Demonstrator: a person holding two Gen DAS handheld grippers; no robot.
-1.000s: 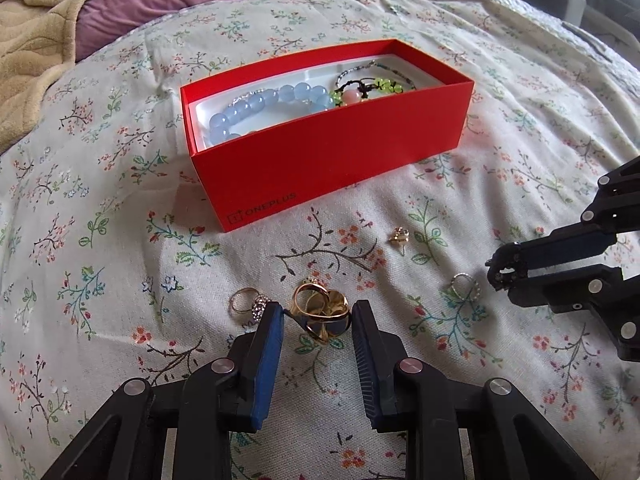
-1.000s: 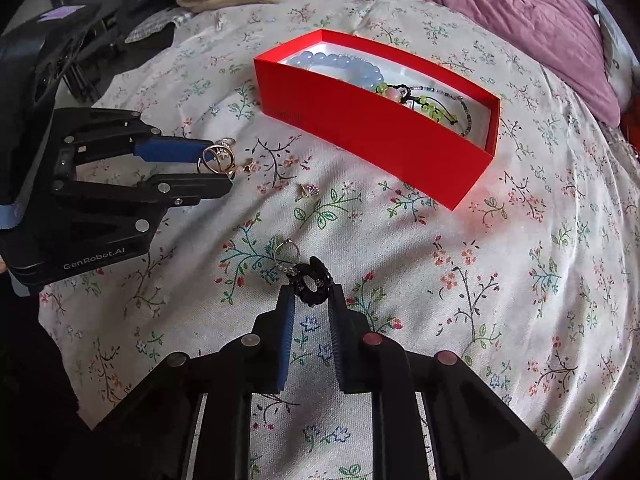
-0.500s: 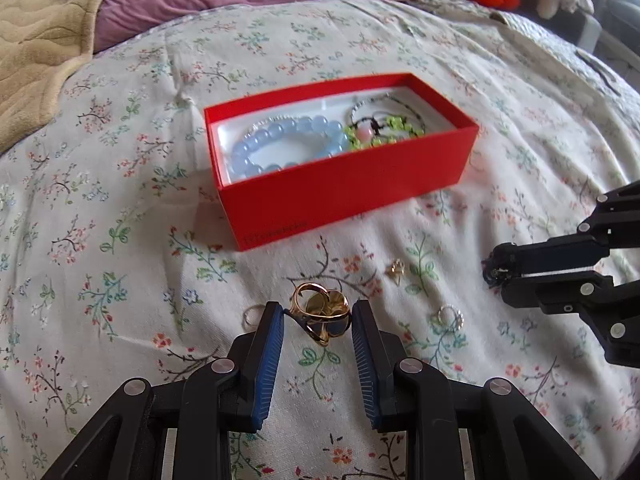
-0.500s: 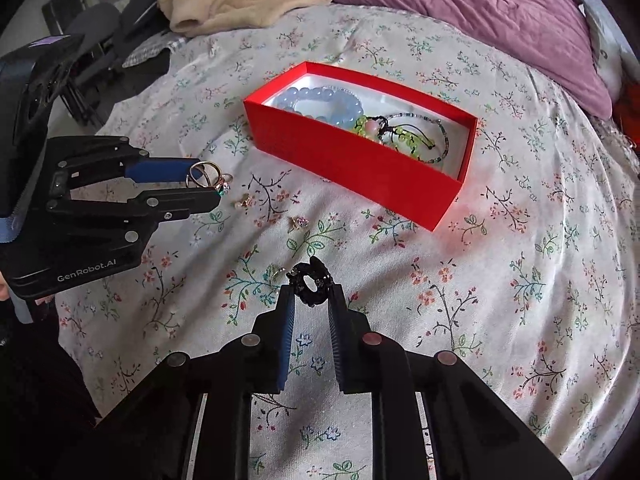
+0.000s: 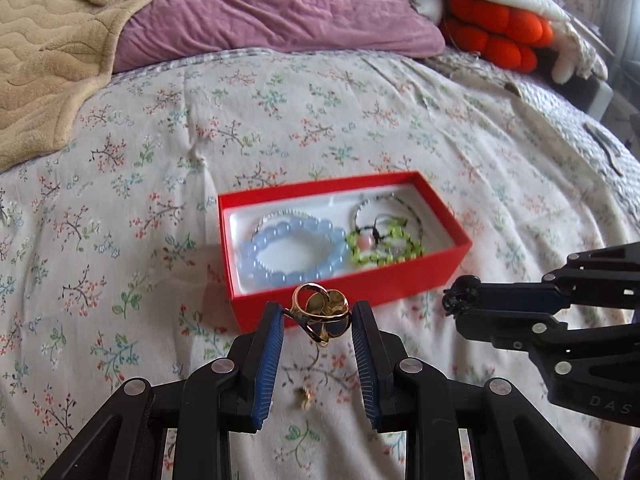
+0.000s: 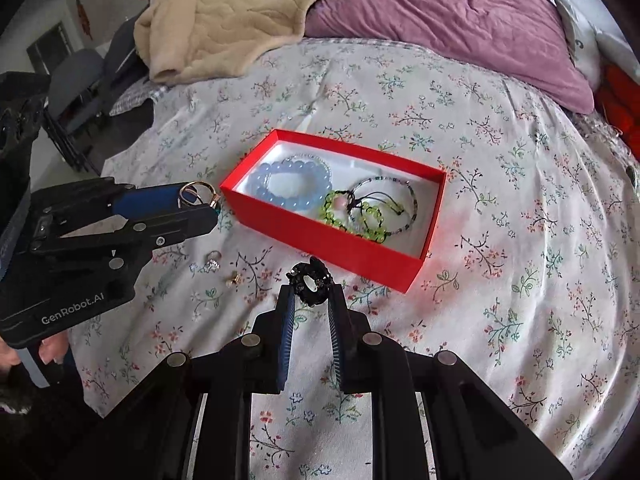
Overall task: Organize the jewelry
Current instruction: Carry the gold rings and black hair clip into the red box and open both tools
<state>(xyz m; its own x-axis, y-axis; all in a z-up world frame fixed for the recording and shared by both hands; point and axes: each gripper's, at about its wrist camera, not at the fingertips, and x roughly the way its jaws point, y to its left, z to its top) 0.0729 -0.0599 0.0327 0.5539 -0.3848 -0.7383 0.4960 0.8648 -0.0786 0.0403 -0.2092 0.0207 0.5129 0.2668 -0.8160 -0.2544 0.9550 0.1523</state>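
Grippers first: the left gripper is clamped on a cluster of gold rings, which sits pinched between its blue-padded fingertips and clear of the bedspread, and the right gripper is closed on a small black beaded ring held at the very tips of its fingers. In the left wrist view the gold rings hang just in front of the near wall of the red box, and the right gripper reaches in from the right edge with its black ring beside the box's near right corner. In the right wrist view the black ring sits just short of the box's near long wall, while the left gripper comes in from the left with its rings near the box's left corner. Inside the open box, on a white liner, a pale blue bead bracelet lies at one end and a green bead bracelet with a dark corded bangle lies at the other. On the floral bedspread between the two grippers lie a small silver ring and a tiny gold piece, both apart from the box. Beyond the box, a purple pillow and a beige blanket rest at the head of the bed.
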